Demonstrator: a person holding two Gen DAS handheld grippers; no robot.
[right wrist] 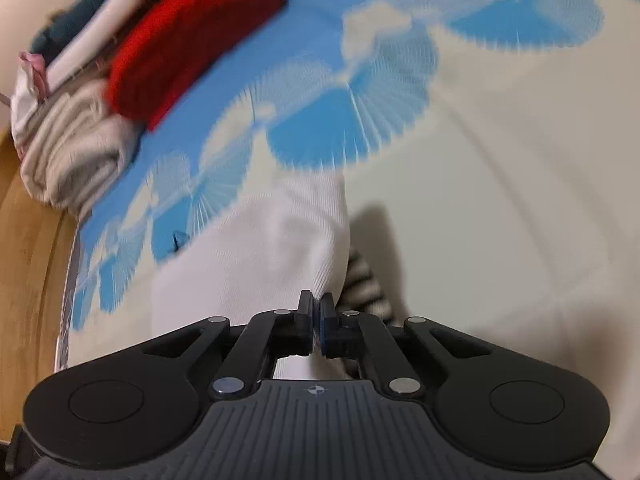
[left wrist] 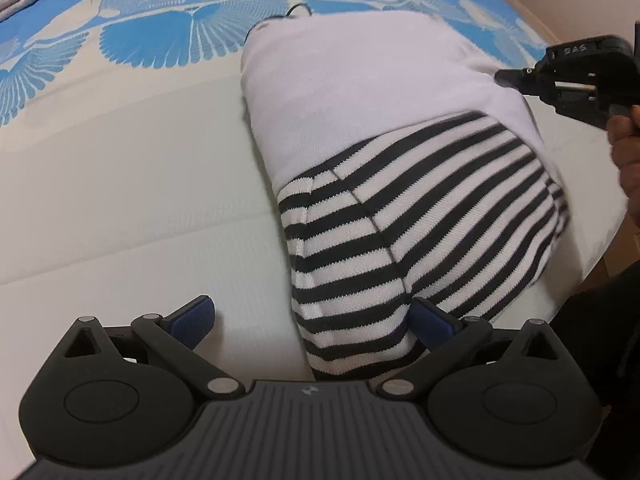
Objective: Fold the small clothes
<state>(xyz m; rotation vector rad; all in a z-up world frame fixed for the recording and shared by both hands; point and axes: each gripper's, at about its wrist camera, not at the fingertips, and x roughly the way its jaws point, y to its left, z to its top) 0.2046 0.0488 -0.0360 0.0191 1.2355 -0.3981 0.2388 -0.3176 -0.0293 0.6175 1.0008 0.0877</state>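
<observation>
A small garment lies on the bed, white at the far part [left wrist: 360, 88] and black-and-white striped at the near part [left wrist: 420, 216]. My left gripper [left wrist: 312, 316] is open, its blue pads either side of the striped hem, which lies between the jaws. My right gripper [right wrist: 316, 312] is shut on the white cloth [right wrist: 256, 256], which rises in a lifted fold from its tips; a bit of striped cloth [right wrist: 366, 284] shows beside it. The right gripper also shows in the left wrist view [left wrist: 504, 78] at the garment's right edge.
The bed sheet [left wrist: 120, 184] is cream with a blue fan pattern [left wrist: 160, 40] further back. A pile of folded clothes with a red knit piece [right wrist: 188, 36] on top sits at the bed's far side. A wooden bed edge [right wrist: 28, 232] shows at left.
</observation>
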